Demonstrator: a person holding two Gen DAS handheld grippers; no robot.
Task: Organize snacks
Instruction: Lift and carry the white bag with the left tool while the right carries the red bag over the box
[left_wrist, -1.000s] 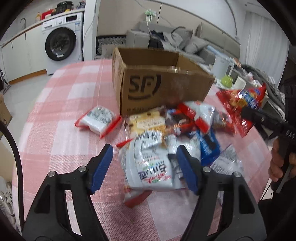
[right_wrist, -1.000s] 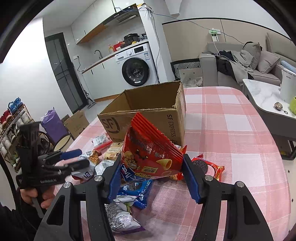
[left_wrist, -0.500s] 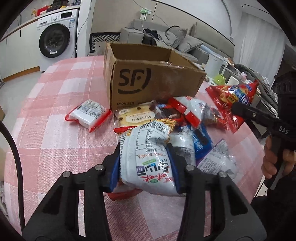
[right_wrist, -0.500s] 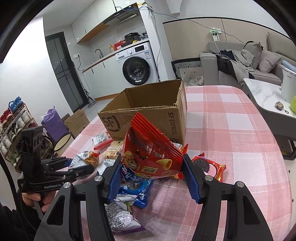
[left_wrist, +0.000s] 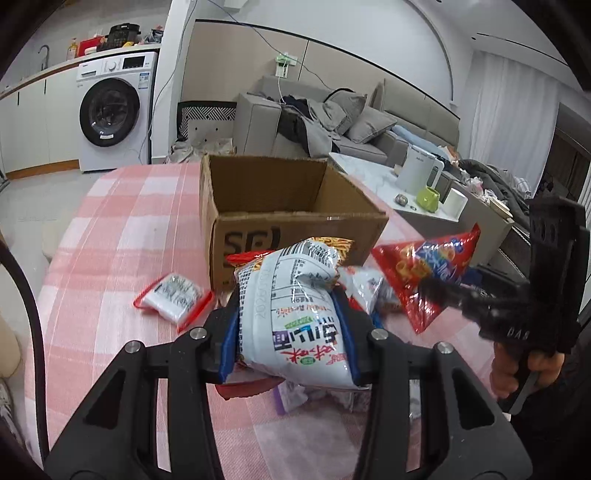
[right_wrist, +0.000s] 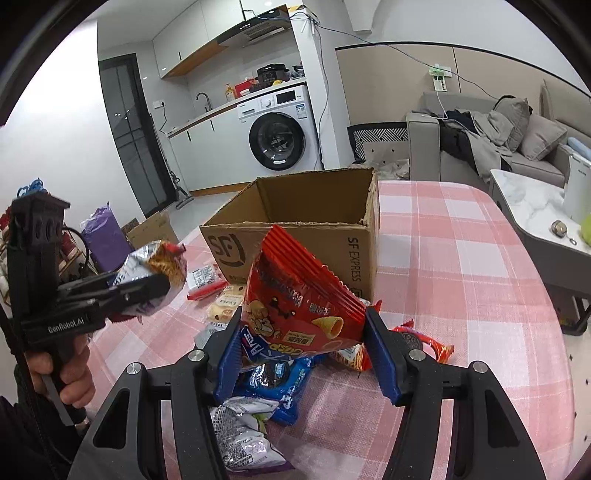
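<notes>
Both tongs grip 1 bag each, lifted clear to drop into the box at 12 o'clock: left gripper clamps the white bag, right gripper the red bag.

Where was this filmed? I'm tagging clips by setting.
Most likely a lived-in apartment, an open kitchen and living room: a white front-loading washing machine under a counter with a sink tap, and a grey fabric sofa strewn with clothes.
</notes>
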